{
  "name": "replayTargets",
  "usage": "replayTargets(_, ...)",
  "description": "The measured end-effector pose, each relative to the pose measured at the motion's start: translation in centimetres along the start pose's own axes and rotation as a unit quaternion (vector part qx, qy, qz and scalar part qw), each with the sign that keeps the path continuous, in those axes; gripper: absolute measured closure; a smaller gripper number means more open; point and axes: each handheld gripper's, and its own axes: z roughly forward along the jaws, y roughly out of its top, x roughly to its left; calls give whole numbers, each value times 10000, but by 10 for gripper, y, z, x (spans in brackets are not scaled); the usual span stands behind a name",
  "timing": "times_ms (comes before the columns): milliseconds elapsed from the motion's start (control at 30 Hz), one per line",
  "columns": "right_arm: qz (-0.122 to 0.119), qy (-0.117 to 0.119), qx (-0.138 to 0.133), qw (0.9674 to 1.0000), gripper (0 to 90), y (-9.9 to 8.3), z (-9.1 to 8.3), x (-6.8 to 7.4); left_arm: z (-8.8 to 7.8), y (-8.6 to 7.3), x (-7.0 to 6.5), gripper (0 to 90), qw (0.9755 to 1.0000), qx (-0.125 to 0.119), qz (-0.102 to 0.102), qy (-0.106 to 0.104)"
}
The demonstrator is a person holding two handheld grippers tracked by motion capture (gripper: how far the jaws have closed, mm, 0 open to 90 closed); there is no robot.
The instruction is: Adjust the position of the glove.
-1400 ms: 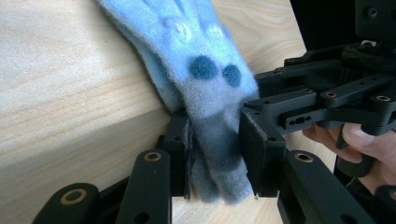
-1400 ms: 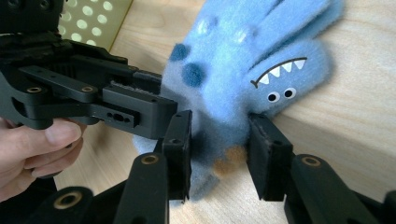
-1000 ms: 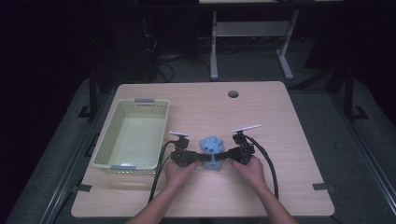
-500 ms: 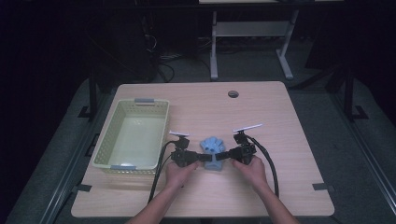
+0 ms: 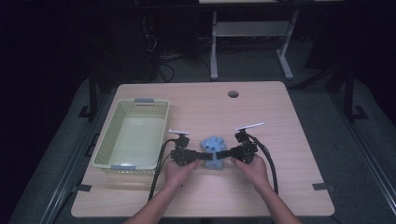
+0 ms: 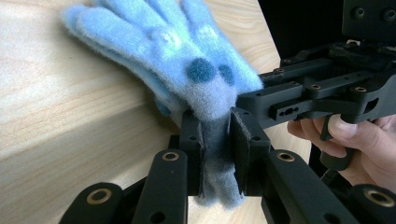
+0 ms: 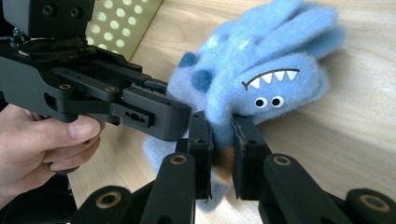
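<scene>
Glove (image 5: 213, 150) — fuzzy, blue, monster-faced — lies on the table (image 5: 280, 186) just right of the basket (image 5: 132, 135). Left gripper (image 5: 201, 156) and right gripper (image 5: 223, 154) each clamp its cuff end, jaws nearly closed on fabric. Grasp appears secured; next move — probably a coordinated lift toward the basket.

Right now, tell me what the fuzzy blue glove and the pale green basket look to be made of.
Fuzzy blue glove: soft fleece or plush knit, matte; its surface is hairy, with stitched-on eyes and teeth. Pale green basket: probably moulded plastic, slightly glossy; its walls are a regular lattice of holes under a smooth rim.
</scene>
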Motion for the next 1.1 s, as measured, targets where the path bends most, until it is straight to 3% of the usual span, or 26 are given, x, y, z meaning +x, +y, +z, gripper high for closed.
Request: replayTargets(1100, -341, 73, -270, 9990, 799, 24, -19, 36, -38, 20, -26, 756, 9991, -235, 340, -64)
